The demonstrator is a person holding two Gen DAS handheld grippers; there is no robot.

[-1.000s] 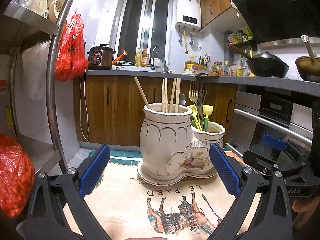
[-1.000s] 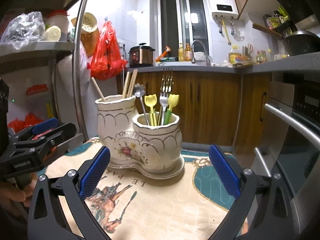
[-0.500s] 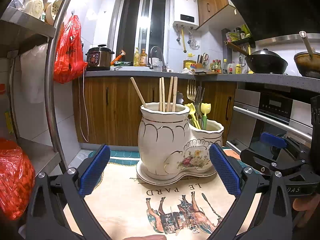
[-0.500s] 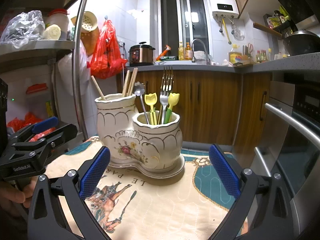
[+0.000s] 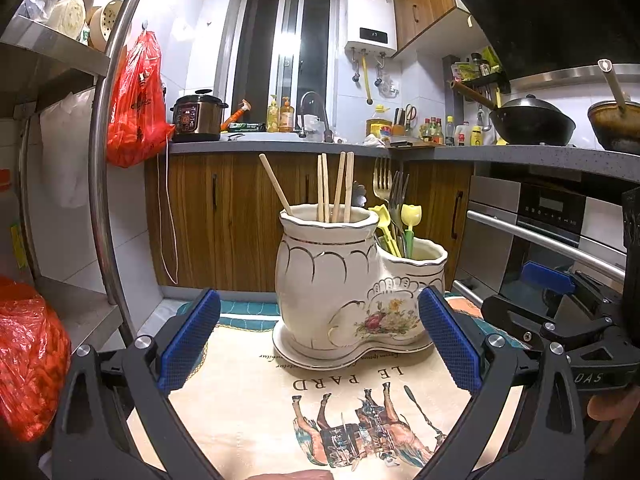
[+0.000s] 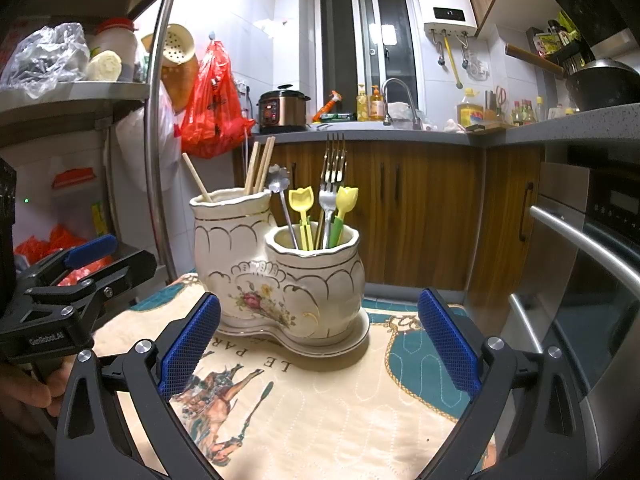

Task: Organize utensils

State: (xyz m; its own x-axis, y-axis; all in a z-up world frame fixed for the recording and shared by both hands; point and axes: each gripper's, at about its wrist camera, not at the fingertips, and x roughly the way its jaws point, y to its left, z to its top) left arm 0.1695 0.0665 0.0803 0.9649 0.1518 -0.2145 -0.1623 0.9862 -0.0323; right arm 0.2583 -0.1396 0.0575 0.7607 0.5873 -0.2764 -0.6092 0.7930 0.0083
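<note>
A white ceramic double utensil holder [image 5: 352,292] stands on a printed cloth; it also shows in the right wrist view [image 6: 280,276]. Its taller pot holds wooden chopsticks [image 5: 332,188]. Its lower pot holds metal forks [image 6: 332,172], a flower-headed spoon [image 6: 279,176] and yellow tulip-shaped picks [image 6: 302,204]. My left gripper [image 5: 318,344] is open and empty, just in front of the holder. My right gripper [image 6: 318,344] is open and empty, in front of the holder from the other side. Each gripper shows in the other's view, the right one [image 5: 560,320] and the left one [image 6: 72,280].
The printed cloth [image 6: 320,408] covers the small table. A metal shelf rack with a pole [image 5: 104,184] and red bags [image 5: 136,104] stands on the left. An oven with a steel handle [image 6: 580,240] is on the right. Wooden cabinets and the counter [image 5: 320,148] lie behind.
The left wrist view has drifted slightly, so the holder sits a little left and higher in frame. The right gripper has barely moved. Both grippers stay open.
</note>
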